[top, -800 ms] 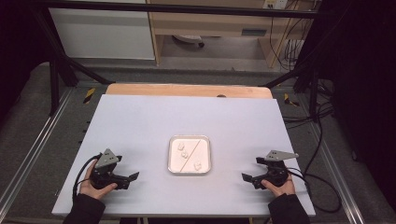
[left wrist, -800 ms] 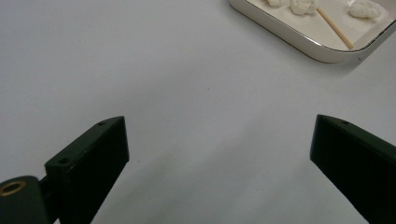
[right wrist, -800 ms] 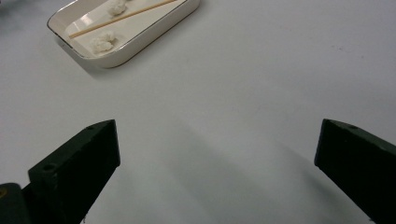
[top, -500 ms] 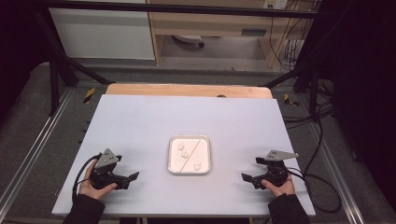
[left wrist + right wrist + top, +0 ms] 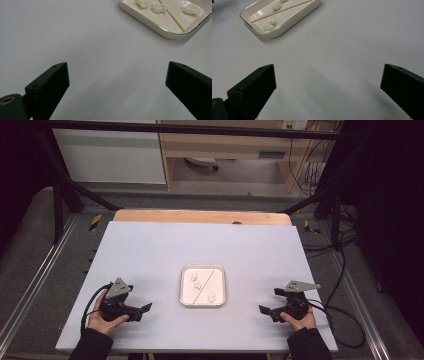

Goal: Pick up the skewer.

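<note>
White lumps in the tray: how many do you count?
3. Two white lumps lie left of the stick, one right of it, in the tray.

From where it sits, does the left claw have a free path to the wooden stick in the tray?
Probably yes. The left claw is open and points toward the tray, with bare table between them. The stick lies uncovered among three white lumps, so nothing blocks it.
</note>
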{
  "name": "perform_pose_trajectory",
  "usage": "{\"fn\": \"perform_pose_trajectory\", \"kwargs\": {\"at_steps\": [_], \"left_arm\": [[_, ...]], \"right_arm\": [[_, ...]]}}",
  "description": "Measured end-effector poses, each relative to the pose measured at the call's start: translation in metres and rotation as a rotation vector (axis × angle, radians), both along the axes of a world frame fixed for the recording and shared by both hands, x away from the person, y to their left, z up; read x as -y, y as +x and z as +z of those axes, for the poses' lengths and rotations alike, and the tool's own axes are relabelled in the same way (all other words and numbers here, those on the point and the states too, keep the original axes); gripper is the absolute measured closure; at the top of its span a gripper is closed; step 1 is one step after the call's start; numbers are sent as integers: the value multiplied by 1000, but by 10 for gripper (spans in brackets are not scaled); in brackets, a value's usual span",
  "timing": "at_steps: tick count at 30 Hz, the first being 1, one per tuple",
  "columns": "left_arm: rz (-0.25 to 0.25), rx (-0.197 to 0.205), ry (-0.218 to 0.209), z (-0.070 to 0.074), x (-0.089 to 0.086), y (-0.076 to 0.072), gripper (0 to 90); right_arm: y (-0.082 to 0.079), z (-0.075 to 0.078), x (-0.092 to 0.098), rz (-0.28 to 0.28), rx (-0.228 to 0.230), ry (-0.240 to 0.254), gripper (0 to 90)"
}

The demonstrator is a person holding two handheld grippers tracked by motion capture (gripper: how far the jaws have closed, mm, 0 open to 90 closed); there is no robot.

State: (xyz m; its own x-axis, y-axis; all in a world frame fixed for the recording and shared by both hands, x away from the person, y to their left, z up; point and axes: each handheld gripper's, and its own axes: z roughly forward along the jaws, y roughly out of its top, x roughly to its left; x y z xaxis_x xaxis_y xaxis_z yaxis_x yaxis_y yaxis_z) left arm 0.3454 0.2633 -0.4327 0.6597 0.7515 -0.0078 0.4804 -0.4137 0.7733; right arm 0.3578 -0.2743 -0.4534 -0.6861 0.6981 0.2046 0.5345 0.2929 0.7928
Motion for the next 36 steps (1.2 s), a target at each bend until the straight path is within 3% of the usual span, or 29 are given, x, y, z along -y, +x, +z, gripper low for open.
{"fn": "perform_pose_trajectory", "kwargs": {"at_steps": [22,36], "left_arm": [[7,-17,52,8,43,6,61],[-23,-9,51,21,82,14,106]], "right_arm": [[0,-1,-1,2,-4,-17,7],[1,-1,-1,3,-3,-19,7]]}}
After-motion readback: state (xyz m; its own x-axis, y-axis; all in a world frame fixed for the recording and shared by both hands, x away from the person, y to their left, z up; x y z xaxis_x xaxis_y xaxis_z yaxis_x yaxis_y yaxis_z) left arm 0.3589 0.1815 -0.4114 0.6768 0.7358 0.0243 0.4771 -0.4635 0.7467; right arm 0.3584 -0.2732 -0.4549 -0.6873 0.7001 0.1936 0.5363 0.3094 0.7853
